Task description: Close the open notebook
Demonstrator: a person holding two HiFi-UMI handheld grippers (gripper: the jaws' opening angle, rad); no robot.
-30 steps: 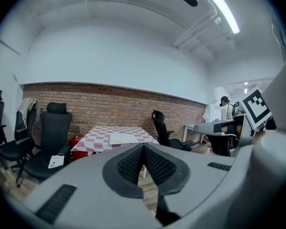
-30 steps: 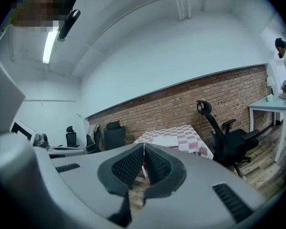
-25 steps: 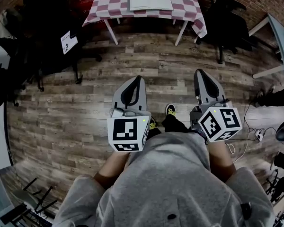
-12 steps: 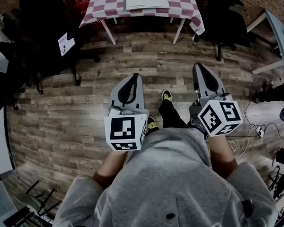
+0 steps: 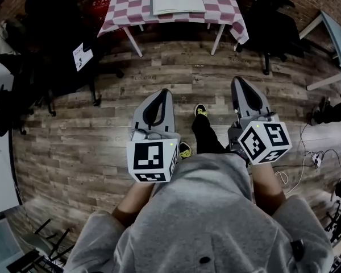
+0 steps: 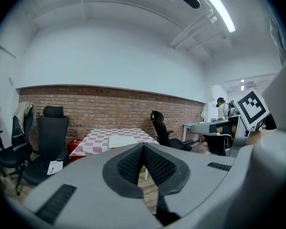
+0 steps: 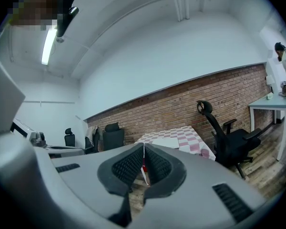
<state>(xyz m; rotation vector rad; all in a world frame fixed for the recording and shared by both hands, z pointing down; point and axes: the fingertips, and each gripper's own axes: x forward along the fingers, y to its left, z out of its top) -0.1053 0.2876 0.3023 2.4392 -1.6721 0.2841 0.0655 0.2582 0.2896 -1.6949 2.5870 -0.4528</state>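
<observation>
left hand-held gripper [image 5: 161,94]: clenched, empty | right hand-held gripper [image 5: 239,82]: clenched, empty | open white paper notebook [image 5: 178,1]: flat on red-and-white checked desk [image 5: 131,4], well ahead of both, across wooden floor [image 5: 91,135]

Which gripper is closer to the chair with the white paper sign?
Left. The chair stands ahead and to the left of the left gripper; the right gripper is held farther right, past the person's leg.
</observation>
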